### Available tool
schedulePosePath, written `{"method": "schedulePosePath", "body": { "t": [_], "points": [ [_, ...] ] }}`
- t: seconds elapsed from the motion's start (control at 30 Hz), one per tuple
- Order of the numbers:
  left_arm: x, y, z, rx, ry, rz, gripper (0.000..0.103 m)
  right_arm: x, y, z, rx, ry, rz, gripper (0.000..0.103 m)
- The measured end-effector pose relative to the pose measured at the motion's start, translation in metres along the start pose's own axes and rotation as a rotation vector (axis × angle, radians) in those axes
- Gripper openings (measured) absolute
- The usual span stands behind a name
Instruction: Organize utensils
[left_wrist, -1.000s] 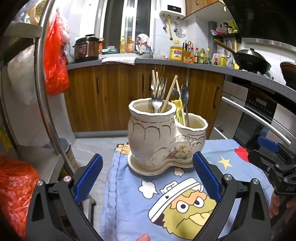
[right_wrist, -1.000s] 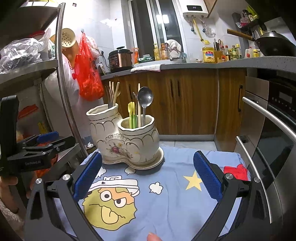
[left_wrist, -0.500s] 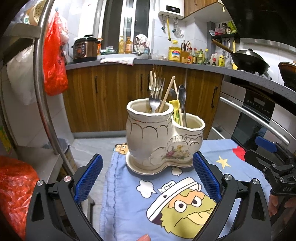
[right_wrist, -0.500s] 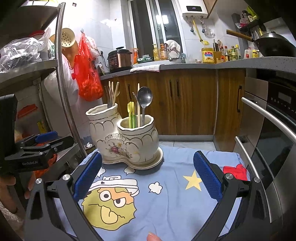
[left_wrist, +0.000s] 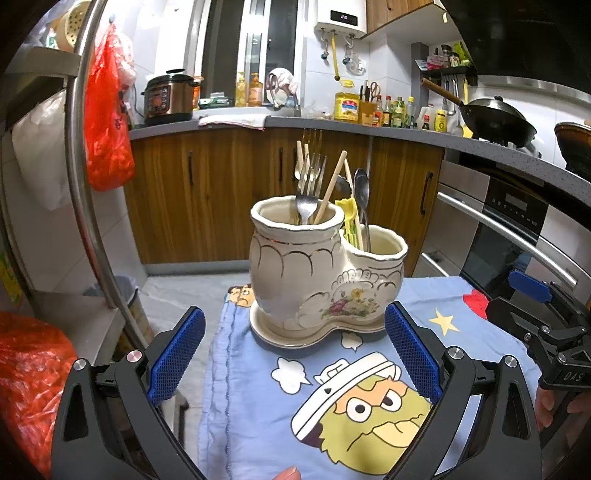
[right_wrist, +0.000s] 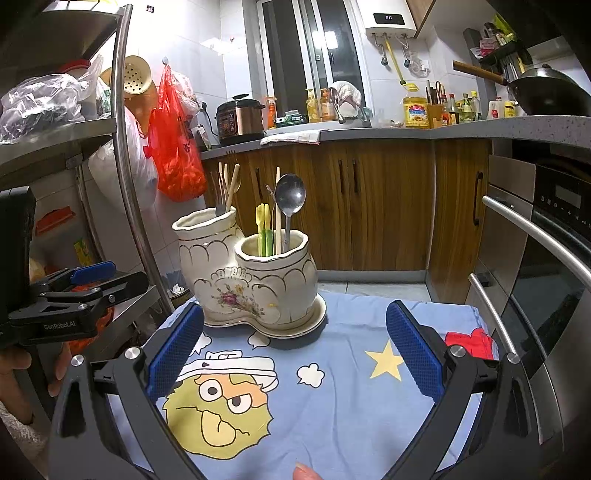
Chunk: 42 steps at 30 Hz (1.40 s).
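Note:
A cream two-pot ceramic utensil holder stands on its saucer at the far part of the blue cartoon cloth. Forks and wooden chopsticks stick out of the taller pot. A metal spoon and yellow-green plastic pieces stand in the lower pot. My left gripper is open a little short of the holder, holding nothing. My right gripper is open too, equally short of it, and empty. Each gripper shows at the edge of the other's view.
A steel shelf post rises on the left with red bags hanging by it. An oven with a bar handle lines the right side. Wooden cabinets and a crowded worktop lie behind.
The holder has drifted slightly left and lower in the left wrist view, so that gripper shifted a little. The right wrist view is almost unchanged. Both grippers stayed open.

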<state>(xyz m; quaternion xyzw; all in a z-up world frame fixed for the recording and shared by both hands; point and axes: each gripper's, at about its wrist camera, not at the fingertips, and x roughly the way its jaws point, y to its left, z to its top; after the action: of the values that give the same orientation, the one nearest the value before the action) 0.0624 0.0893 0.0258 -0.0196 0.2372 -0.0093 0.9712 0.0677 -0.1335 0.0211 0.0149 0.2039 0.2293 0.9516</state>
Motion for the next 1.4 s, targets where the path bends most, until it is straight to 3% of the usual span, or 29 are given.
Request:
{"method": "schedulePosePath", "body": {
  "t": [1.2, 1.4],
  "points": [
    [-0.0002, -0.0005, 0.0001, -0.002, 0.000, -0.002, 0.097, 0.0019, 0.0028, 0.0032, -0.006, 0.011, -0.005, 0.098],
    [-0.0005, -0.0024, 0.0009, 0.013, -0.006, 0.027, 0.097, 0.0024, 0.0031, 0.0039, -0.008, 0.011, -0.007, 0.098]
  ]
}}
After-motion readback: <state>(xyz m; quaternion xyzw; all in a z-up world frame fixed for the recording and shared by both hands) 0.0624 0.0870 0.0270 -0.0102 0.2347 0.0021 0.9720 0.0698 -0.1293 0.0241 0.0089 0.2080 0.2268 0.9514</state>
